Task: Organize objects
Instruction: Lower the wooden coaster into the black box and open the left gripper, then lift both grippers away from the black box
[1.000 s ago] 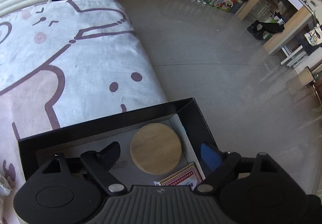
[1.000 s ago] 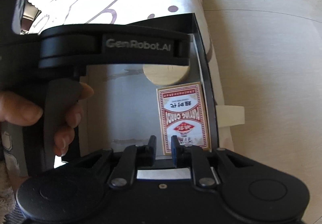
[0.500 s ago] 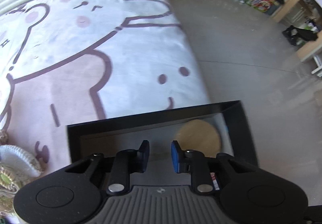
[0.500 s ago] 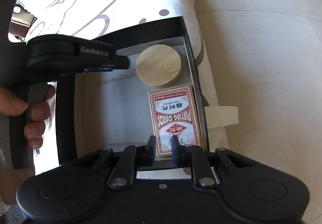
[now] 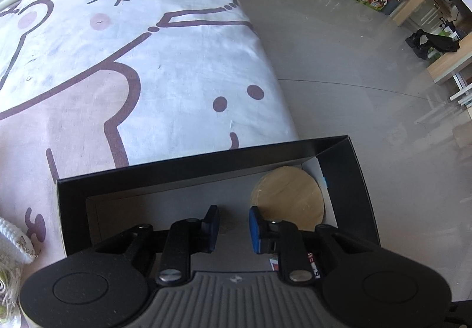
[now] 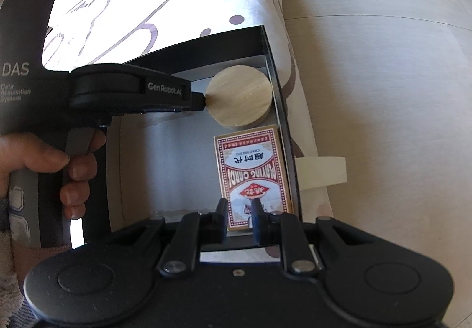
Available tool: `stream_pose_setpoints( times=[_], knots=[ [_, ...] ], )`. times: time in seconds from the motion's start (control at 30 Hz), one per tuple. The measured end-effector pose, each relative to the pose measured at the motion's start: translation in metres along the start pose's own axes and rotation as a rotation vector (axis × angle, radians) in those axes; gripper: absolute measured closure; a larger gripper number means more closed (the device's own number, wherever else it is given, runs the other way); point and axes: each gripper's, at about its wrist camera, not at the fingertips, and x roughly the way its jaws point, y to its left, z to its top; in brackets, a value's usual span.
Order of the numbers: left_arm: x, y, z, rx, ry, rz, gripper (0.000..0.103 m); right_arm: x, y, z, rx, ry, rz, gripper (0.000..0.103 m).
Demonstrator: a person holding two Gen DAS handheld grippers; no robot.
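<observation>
An open black box (image 5: 188,171) with a grey floor stands at the table's right edge. A round wooden disc (image 5: 287,201) lies flat in its far right corner. A red playing-card pack (image 6: 250,169) lies just in front of the disc (image 6: 239,98). My left gripper (image 5: 234,227) hangs over the box floor beside the disc's left edge, its blue pads close together with nothing between them. From the right wrist view the left gripper (image 6: 197,99) shows side-on, held by a hand (image 6: 73,163). My right gripper (image 6: 239,210) is shut over the pack's near end and holds nothing.
A white and pink cartoon cloth (image 5: 118,62) covers the table behind and left of the box. A white crocheted item (image 5: 11,239) lies at the left edge. Grey floor drops away on the right. A beige strip (image 6: 321,171) sticks out beside the box wall (image 6: 283,110).
The left gripper's jaws went from wide apart around the disc to close together. It shifted left, uncovering the disc and card pack in the right wrist view. The right gripper stayed put.
</observation>
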Motion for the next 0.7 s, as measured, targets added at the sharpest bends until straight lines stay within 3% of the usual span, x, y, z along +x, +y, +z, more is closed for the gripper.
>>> stream_pose_setpoints(
  times=[0.2,0.33,0.7],
  knots=[
    [-0.015,0.0,-0.002,0.023,-0.019,0.017,0.08,-0.006,0.002,0.0,0.007,-0.022,-0.012,0.085],
    [-0.033,0.0,-0.005,0.054,-0.051,0.038,0.08,-0.019,0.004,-0.001,0.028,-0.091,-0.064,0.085],
    [-0.093,0.008,-0.024,0.128,-0.122,0.093,0.078,-0.059,0.011,-0.012,0.127,-0.261,-0.096,0.085]
  ],
)
